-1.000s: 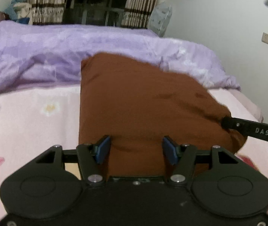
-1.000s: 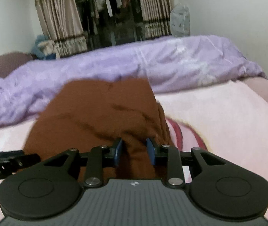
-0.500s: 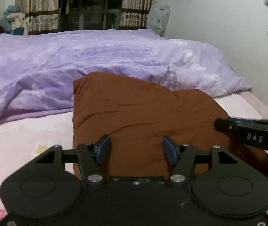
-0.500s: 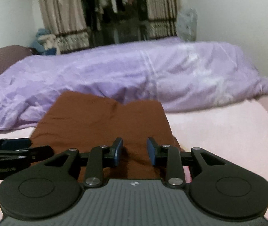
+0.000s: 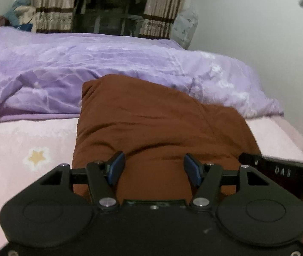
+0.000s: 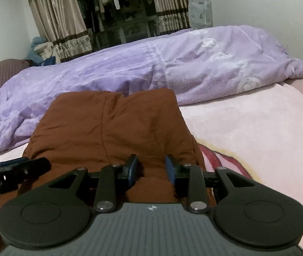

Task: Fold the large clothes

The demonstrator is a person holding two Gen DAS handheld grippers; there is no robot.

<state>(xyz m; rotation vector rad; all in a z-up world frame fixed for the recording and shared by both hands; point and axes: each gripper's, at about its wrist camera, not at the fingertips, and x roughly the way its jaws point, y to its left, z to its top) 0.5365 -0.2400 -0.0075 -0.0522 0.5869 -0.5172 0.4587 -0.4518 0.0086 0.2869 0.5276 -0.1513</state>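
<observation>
A folded brown garment [image 5: 160, 125] lies on the pink bed sheet [image 5: 29, 136], its far end against the purple duvet. It also shows in the right wrist view [image 6: 110, 128]. My left gripper [image 5: 154, 169] is open, its blue pads over the garment's near left part. My right gripper [image 6: 151, 169] is open, its pads standing apart either side of a raised fold at the garment's near right edge. Each gripper's body shows at the edge of the other's view.
A purple duvet [image 5: 87, 64] is heaped across the far side of the bed. Curtains [image 6: 59, 21] and hanging clothes stand behind it. A white wall is on the right. The pink sheet [image 6: 258, 132] stretches to the right of the garment.
Both grippers have dropped lower and closer to the garment's near edge. The right gripper's pads stand wider apart than before. The garment has settled flat on the bed.
</observation>
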